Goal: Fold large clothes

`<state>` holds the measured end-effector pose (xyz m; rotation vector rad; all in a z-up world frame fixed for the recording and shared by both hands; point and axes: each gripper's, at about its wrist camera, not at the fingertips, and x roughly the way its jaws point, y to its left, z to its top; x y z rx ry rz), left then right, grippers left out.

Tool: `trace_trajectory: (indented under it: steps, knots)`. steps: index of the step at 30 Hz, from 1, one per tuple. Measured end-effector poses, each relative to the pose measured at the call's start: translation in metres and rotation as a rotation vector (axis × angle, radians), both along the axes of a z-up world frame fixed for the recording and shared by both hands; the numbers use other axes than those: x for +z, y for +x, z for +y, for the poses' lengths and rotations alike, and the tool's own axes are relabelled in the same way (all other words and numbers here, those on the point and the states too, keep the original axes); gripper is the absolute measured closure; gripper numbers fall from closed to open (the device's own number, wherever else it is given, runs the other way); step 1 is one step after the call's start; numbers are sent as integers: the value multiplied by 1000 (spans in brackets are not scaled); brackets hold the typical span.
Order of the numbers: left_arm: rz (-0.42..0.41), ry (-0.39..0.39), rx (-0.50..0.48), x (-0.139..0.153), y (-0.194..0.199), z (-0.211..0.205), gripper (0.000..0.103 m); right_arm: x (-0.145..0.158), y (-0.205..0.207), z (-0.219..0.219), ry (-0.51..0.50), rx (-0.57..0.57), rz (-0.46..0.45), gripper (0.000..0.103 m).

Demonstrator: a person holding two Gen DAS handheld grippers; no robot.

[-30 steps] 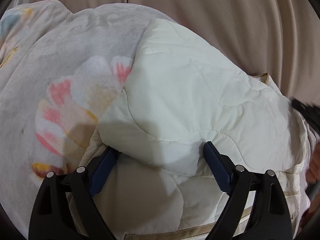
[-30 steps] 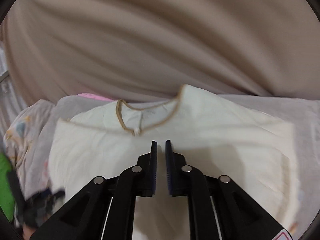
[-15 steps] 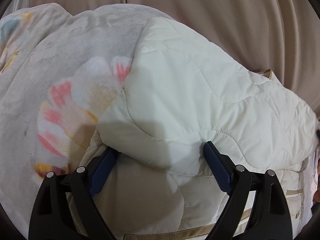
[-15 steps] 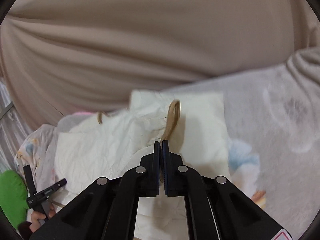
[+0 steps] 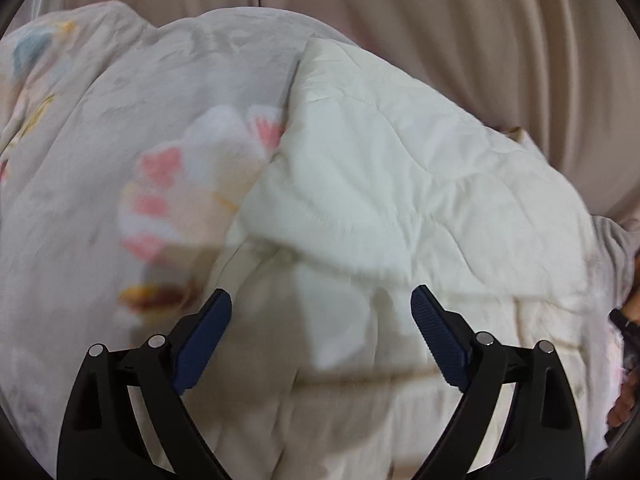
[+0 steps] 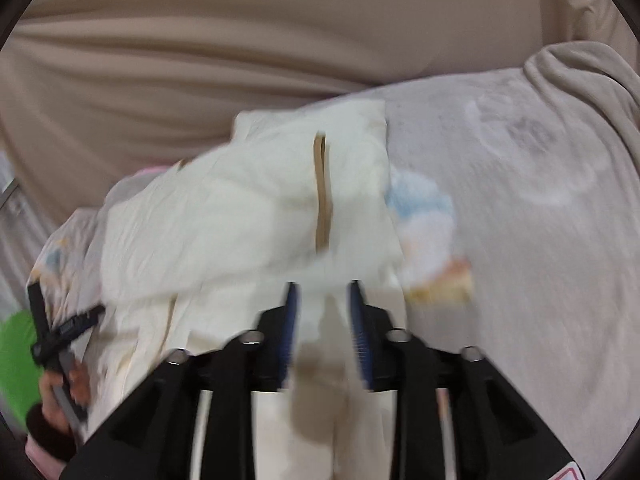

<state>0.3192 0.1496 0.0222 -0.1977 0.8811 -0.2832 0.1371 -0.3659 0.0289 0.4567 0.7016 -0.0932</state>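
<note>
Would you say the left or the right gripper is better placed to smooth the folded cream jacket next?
Probably left: the left gripper hovers wide open over the jacket's broad panel. The right gripper, jaws just opening, sits at its trimmed edge.

Your light is soft, warm and even, without glare. Both fisheye views bend hard toward black corners. Motion blur smears the cloth just ahead of your right gripper [image 6: 322, 300]; faint shadows lie beneath both.

Right gripper [image 6: 323, 304]: pads motion-smeared, contact with the cream quilted garment [image 6: 248, 216] beneath not determinable. Garment hem: cut off behind both tools. Person's hand [image 5: 624, 396]: clipped at frame edge, right of left gripper [image 5: 322, 312]. Floral blanket [image 5: 120, 160] print: blurred.
</note>
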Motion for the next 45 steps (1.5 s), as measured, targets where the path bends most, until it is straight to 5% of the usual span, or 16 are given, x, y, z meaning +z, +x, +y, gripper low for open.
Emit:
trace_trajectory:
  steps: [3,8,14,17,19,21,25,32,36,40,45]
  knots:
    - [62,-56,-24,5,-43,38,10,-14,-73,13,-14,54,43,50]
    - [137,-93,-23,-16,-117,86,10,-52,-167,31,54,75,113,47]
    - [90,-110,-66,-28,-163,82,11,-77,-188,35,221,44,58,44]
    - [82,-97,-69,-28,-163,71,34,-76,-173,33,321,50,32,44]
    - [88,-114,-71,-28,-164,70,63,-75,-166,35,339,39,36,53]
    - [97,-143,-67,-26,-168,73,78,-72,-164,42,319,32,34,93]
    - [47,-192,-81,-9,-188,81,90,-48,-185,52,295,13,-63,99]
    - [-62,-170,-176,27,-262,88,92,-7,-261,81,206,16,-222,100]
    - [-101,-238,-197,43,-320,114,92,5,-329,91,207,2,-309,100]
    - [-247,-296,-187,83,-380,139,92,42,-388,103,208,9,-453,100]
    - [-410,-282,-196,131,-394,132,92,86,-404,108,177,0,-619,100]
